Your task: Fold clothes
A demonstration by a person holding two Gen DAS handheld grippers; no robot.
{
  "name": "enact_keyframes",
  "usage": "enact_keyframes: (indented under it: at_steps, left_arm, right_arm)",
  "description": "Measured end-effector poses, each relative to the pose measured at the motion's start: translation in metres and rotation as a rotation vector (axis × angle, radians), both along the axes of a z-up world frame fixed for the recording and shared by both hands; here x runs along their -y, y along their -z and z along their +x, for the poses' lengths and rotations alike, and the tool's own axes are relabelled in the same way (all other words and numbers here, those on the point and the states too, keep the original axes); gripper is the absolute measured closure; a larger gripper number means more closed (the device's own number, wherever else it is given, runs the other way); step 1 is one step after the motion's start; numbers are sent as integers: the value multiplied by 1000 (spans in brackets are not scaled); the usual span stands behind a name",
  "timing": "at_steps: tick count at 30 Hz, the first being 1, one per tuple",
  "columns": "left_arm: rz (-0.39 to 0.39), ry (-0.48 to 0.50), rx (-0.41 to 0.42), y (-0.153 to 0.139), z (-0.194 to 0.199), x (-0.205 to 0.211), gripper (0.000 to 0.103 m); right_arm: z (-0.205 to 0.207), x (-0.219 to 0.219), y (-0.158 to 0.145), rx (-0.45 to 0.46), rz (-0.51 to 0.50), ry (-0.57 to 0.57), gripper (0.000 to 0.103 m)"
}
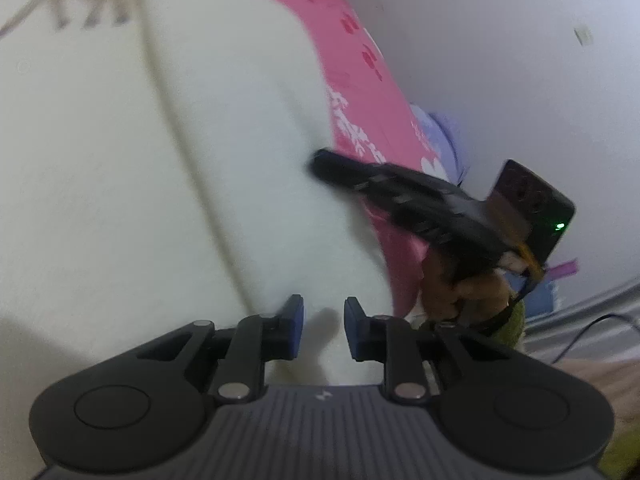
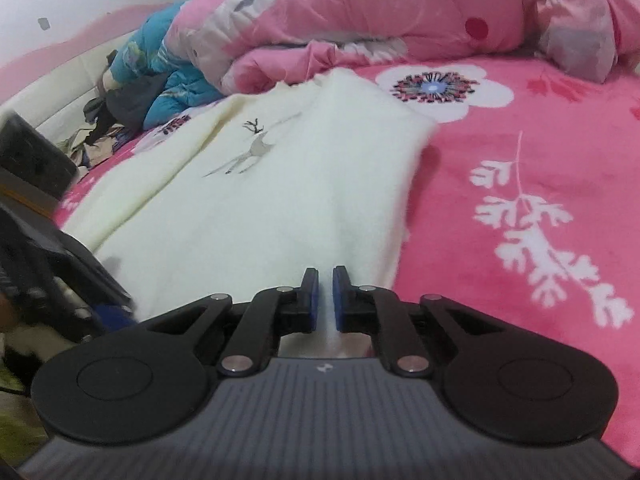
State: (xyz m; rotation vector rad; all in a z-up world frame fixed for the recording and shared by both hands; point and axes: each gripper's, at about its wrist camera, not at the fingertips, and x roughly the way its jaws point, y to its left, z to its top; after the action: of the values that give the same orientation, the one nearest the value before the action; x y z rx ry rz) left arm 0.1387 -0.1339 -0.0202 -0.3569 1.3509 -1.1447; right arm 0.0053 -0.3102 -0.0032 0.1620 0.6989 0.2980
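Observation:
A cream garment [image 2: 260, 200] with a small deer print [image 2: 248, 152] lies spread on a pink flowered bedsheet [image 2: 520, 160]. My right gripper [image 2: 326, 298] is at the garment's near edge, its blue pads almost together on a raised ridge of the cream cloth. In the left wrist view the same cream garment [image 1: 160, 160] fills the picture. My left gripper [image 1: 324, 328] hovers over it with a gap between its pads and nothing pinched. The right gripper [image 1: 320, 164] shows there too, its tip at the garment's edge by the pink sheet [image 1: 360, 80].
A bunched pink quilt [image 2: 360, 20] and a blue jacket [image 2: 160, 68] with dark clothes lie at the head of the bed. A white wall [image 1: 500, 60] runs along the bed's side. A black cable [image 1: 580, 332] lies beyond the bed edge. A hand [image 1: 460, 288] holds the right gripper.

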Motion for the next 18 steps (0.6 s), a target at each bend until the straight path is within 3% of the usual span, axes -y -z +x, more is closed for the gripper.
enact_keyframes:
  at_steps: [5, 7, 9, 10, 12, 15, 18]
  left_arm:
    - [7, 35, 26, -2, 0, 1, 80]
    - [12, 50, 45, -5, 0, -2, 80]
    - [9, 54, 51, -5, 0, -3, 80]
    - [6, 55, 51, -4, 0, -3, 80]
    - [-1, 58, 50, -3, 1, -5, 80]
    - [-13, 66, 53, 0, 1, -6, 80]
    - [-18, 76, 64, 3, 0, -9, 80]
  right_arm:
    - [31, 11, -36, 94, 76, -60, 95]
    - [65, 15, -27, 80, 45, -61, 95]
    - [108, 26, -3, 1, 39, -24, 97]
    - [127, 35, 10, -45, 84, 0, 100]
    - [146, 60, 20, -88, 268, 26, 102]
    - [140, 84, 6, -38, 379, 69, 96]
    - [149, 84, 9, -70, 405, 53, 95]
